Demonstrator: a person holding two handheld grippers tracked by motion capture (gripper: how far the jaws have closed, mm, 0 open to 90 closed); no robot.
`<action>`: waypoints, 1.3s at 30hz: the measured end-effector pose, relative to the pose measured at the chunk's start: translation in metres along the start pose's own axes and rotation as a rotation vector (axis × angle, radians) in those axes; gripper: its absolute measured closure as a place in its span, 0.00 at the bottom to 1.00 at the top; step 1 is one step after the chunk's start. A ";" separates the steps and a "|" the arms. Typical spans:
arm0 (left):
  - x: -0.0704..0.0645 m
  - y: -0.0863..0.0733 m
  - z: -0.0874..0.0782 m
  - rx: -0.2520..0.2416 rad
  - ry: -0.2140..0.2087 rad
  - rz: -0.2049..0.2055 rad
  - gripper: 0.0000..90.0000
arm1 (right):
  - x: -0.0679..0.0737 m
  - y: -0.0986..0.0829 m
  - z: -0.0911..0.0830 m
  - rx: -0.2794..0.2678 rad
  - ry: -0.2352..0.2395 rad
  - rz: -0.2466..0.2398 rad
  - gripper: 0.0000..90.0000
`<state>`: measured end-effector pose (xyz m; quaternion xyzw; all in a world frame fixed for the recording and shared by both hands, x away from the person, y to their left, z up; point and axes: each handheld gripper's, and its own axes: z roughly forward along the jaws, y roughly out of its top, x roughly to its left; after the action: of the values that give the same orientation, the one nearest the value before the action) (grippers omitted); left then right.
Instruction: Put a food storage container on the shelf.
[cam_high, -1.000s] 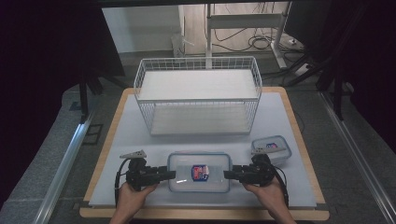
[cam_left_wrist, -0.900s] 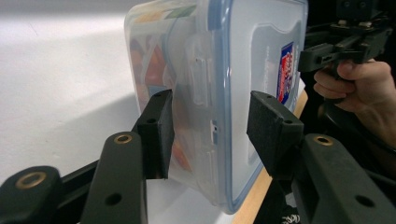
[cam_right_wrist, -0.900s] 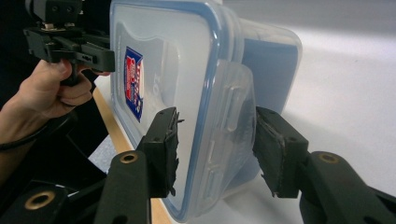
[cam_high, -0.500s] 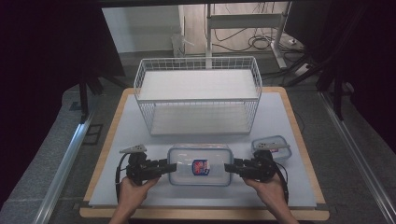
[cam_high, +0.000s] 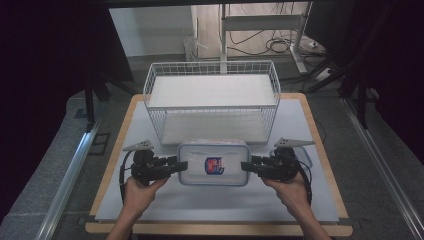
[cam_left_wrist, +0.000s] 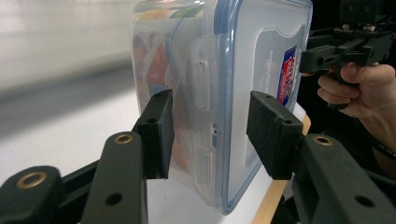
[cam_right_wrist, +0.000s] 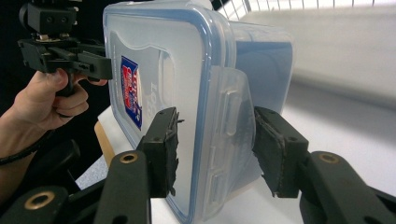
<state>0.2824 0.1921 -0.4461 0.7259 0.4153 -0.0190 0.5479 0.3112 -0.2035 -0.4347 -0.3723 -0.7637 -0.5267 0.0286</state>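
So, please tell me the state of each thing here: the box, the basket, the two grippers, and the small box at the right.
Large box: lid on, side latches down, held at both ends.
Left gripper: shut on the large box's left end.
Right gripper: shut on the large box's right end.
Wire basket: upright, nothing in it.
Small box: on the table, mostly hidden behind the right gripper.

Clear blue-rimmed container (cam_high: 214, 162), white wire basket (cam_high: 212, 100), black jaws
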 end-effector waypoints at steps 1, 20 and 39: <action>-0.001 0.004 -0.001 -0.004 0.001 0.003 0.58 | 0.000 0.004 -0.001 -0.004 0.002 -0.004 0.58; -0.005 0.083 -0.021 -0.058 0.031 0.063 0.58 | 0.006 0.089 -0.009 -0.058 0.008 -0.059 0.58; 0.014 0.144 -0.020 -0.093 0.015 0.045 0.58 | -0.006 0.145 -0.006 -0.111 -0.002 -0.037 0.58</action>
<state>0.3726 0.2085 -0.3328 0.7090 0.4032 0.0183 0.5783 0.4007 -0.1871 -0.3213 -0.3596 -0.7401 -0.5683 -0.0025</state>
